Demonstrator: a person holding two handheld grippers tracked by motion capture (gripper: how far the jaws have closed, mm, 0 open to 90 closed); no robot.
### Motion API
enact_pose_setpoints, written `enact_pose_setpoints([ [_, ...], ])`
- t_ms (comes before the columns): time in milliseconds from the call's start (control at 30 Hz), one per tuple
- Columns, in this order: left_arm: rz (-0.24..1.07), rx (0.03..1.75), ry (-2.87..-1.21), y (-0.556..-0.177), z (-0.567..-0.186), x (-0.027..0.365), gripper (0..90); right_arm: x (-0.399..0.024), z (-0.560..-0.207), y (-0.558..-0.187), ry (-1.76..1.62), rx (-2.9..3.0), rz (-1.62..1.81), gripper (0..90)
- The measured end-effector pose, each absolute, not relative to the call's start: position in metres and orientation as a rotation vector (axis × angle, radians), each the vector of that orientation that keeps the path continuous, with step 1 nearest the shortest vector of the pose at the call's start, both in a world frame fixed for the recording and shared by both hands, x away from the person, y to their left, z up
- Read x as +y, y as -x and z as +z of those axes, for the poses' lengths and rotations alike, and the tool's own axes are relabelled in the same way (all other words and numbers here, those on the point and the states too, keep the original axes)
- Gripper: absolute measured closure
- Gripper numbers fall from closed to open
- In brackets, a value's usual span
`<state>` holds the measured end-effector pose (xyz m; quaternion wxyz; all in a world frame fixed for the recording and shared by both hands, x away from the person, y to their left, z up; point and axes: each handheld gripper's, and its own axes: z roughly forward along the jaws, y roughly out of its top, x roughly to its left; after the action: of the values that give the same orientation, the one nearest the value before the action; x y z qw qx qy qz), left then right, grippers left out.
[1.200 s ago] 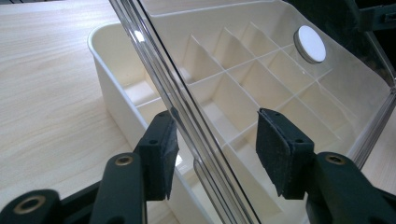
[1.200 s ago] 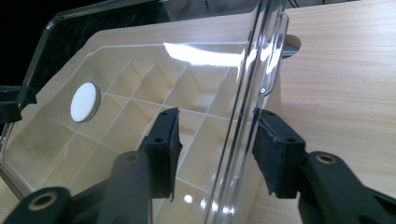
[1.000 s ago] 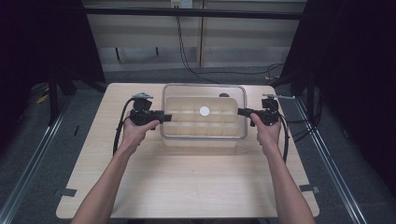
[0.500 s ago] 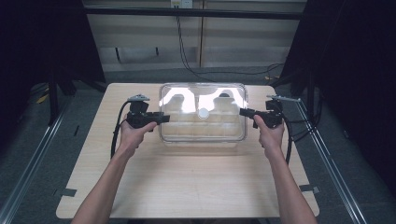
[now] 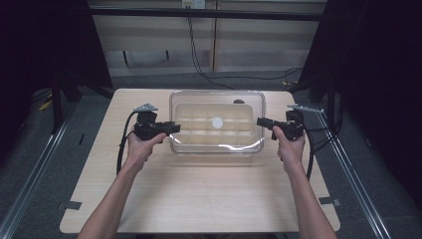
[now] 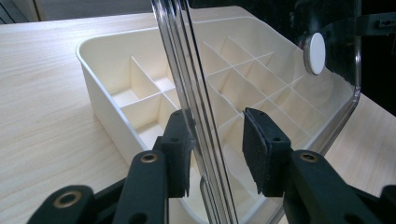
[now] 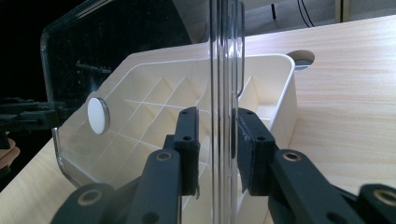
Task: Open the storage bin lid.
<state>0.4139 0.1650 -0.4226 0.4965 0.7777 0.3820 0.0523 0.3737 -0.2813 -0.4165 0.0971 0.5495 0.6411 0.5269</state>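
Observation:
A clear lid (image 5: 217,94) with a white knob (image 5: 217,122) hangs just above a cream tray (image 5: 199,130) split into several compartments. My left gripper (image 5: 175,128) is at the lid's left end and my right gripper (image 5: 260,122) is at its right end. In the left gripper view the lid's edge (image 6: 196,93) lies against one pad of the left gripper (image 6: 215,140), with a narrow gap to the other. These jaws have just been closing. In the right gripper view the right gripper (image 7: 215,135) is shut on the lid's edge (image 7: 226,70), both pads against it.
The light wooden table (image 5: 199,199) has a round hole (image 5: 239,101) behind the tray. Cables trail from both grippers along the table's sides. Dark frame posts stand at the left and right, and the floor drops off past the table's edges.
One second ago the lid lay flat on the tray. It then tilted with bright glare and now sits raised off the tray between the two grippers. Both hands have stayed about where they were.

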Motion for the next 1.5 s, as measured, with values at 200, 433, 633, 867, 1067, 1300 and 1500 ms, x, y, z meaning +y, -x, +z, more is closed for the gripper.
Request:
enact_pose_setpoints([
  [200,0.132,0.915,-1.885,-0.409,-0.424,0.166,65.1,-0.282,-0.419,-0.368,-1.624,1.887,1.574,71.9],
  [433,0.126,0.907,-1.881,-0.405,-0.427,0.166,66.2,-0.283,-0.420,-0.364,-1.614,1.891,1.570,71.9],
  [633,0.128,0.903,-1.873,-0.402,-0.428,0.166,67.2,-0.283,-0.421,-0.361,-1.609,1.883,1.575,71.8],
  [867,0.125,0.892,-1.868,-0.398,-0.428,0.167,68.1,-0.285,-0.424,-0.357,-1.612,1.877,1.587,71.7],
  [1067,0.117,0.895,-1.863,-0.394,-0.428,0.168,68.5,-0.285,-0.423,-0.354,-1.603,1.882,1.584,71.6],
  [1300,0.133,0.886,-1.872,-0.386,-0.427,0.170,68.7,-0.284,-0.421,-0.347,-1.585,1.891,1.606,72.2],
  [1500,0.128,0.898,-1.858,-0.383,-0.427,0.173,68.7,-0.281,-0.418,-0.341,-1.558,1.896,1.608,72.6],
])
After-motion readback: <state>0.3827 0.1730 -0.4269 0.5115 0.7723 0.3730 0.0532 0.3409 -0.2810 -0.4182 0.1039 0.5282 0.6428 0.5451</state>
